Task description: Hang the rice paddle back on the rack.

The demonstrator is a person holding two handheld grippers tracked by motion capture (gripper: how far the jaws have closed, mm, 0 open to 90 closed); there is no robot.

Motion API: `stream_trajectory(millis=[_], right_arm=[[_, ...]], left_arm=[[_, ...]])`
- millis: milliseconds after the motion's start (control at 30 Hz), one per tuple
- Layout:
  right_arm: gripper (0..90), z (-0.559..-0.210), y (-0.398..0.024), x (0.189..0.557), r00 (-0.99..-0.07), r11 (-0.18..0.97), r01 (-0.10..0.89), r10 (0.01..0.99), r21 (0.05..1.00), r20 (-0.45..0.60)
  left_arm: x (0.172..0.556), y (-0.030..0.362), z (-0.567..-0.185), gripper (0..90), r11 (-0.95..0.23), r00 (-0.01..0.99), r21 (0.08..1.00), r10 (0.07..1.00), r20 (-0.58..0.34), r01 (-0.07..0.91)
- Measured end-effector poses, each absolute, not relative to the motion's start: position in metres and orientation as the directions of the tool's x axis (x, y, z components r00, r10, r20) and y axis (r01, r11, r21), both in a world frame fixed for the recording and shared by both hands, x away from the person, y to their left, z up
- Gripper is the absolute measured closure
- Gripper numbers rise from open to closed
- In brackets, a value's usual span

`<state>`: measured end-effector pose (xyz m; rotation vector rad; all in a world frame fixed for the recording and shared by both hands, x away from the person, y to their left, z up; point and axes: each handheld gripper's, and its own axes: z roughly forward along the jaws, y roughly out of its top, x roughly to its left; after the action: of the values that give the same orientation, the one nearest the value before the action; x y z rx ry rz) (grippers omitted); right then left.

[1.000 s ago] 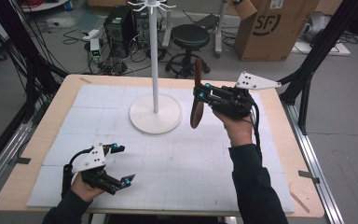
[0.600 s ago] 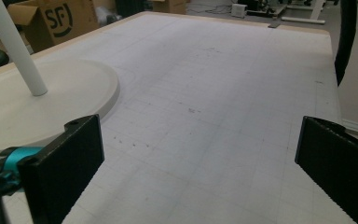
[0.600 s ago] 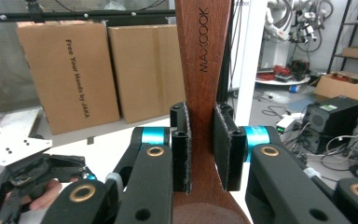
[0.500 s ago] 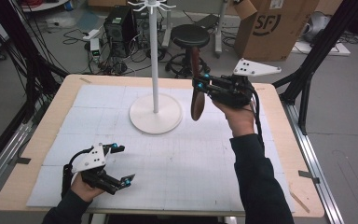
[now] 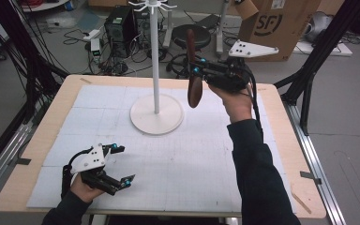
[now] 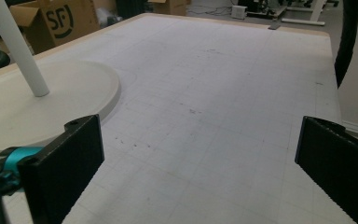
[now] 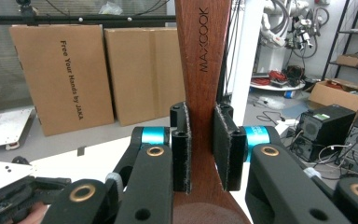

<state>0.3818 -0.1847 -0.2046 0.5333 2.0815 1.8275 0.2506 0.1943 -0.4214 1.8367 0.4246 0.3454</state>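
In the right gripper view the wooden spatula [image 7: 202, 70] runs off the top and bottom edges, so its ends are cut off. The white stand's [image 5: 155, 56] hooks look cropped at the high view's top.

The white stand [image 5: 156, 114] rises from the mat's [image 5: 187, 164] far centre, its pole and round base blocking that spot. At two o'clock from the base, the right gripper [image 5: 198, 70] holds the wooden spatula [image 5: 194, 91] upright just beside the pole. From four round to eight o'clock the mat lies open, with the left gripper [image 5: 122, 166] parked near seven.
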Motion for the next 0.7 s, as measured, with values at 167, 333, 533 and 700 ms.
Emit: stream_trajectory(millis=[167, 333, 533, 700], right_arm=[[79.0, -0.197, -0.180, 0.389, -0.876, 0.103, 0.062, 0.481, 0.993, 0.005], [78.9, -0.191, -0.175, 0.398, -0.873, 0.126, 0.076, 0.487, 0.989, 0.005], [78.9, -0.180, -0.170, 0.408, -0.867, 0.179, 0.106, 0.499, 0.978, 0.002], [79.0, -0.170, -0.168, 0.413, -0.862, 0.211, 0.125, 0.507, 0.970, 0.001]], left_arm=[[0.250, 0.195, -0.421, 1.8, -0.269, 0.891, 0.956, 0.454, 0.020, 0.116], [0.250, 0.196, -0.421, 1.7, -0.270, 0.892, 0.956, 0.452, 0.022, 0.113], [0.250, 0.197, -0.421, 1.8, -0.266, 0.891, 0.957, 0.454, 0.021, 0.113], [0.250, 0.198, -0.420, 1.7, -0.268, 0.890, 0.957, 0.454, 0.028, 0.107]])
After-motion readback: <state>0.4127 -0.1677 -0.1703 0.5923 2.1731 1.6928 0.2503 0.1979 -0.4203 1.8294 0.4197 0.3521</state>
